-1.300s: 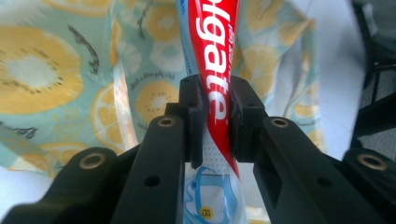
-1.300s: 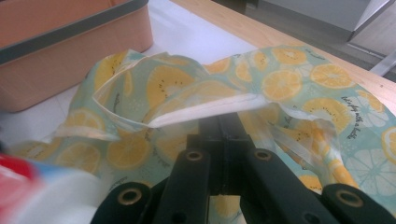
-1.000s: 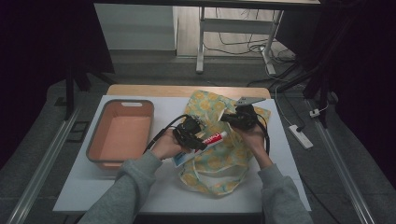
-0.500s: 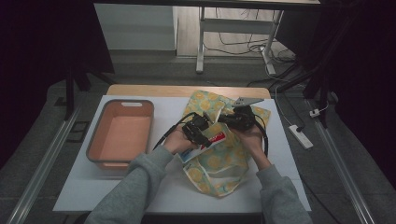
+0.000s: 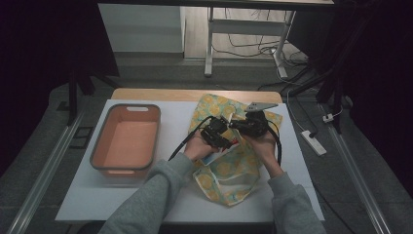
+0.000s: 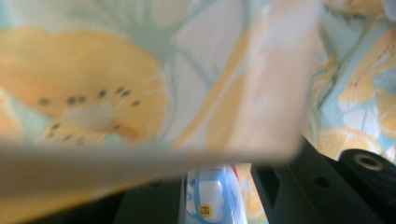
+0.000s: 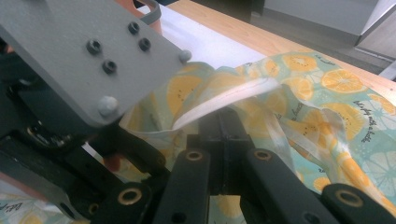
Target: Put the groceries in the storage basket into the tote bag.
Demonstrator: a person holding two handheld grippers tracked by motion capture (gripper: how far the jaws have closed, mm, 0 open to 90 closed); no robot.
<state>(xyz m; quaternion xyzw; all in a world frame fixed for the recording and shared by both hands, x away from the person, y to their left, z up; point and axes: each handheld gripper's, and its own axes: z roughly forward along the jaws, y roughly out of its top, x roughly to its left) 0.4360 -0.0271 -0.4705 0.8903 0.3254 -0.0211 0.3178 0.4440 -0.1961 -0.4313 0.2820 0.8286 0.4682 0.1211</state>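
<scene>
At table centre, the right gripper (image 5: pixel 242 124) is pinching the soft, limp bag (image 5: pixel 229 170) by its rim; the left gripper (image 5: pixel 225 141) is holding the light, slippery toothpaste tube (image 6: pixel 212 198) mid-body.

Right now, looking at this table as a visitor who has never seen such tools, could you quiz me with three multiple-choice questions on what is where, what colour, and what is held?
1. Where does the tub stand?
A. left of the cloth bag
B. on the bag
C. on the floor

2. What is printed on the cloth bag?
A. red stars
B. orange slices
C. black stripes

3. What grips the bag's white edge?
A. nothing
B. the tub
C. the right hand-held gripper

Answers:
1 A, the high view shows the tub on the white board, left of the bag.
2 B, yellow-orange citrus slices on pale green.
3 C, its jaws meet on the edge.
</scene>
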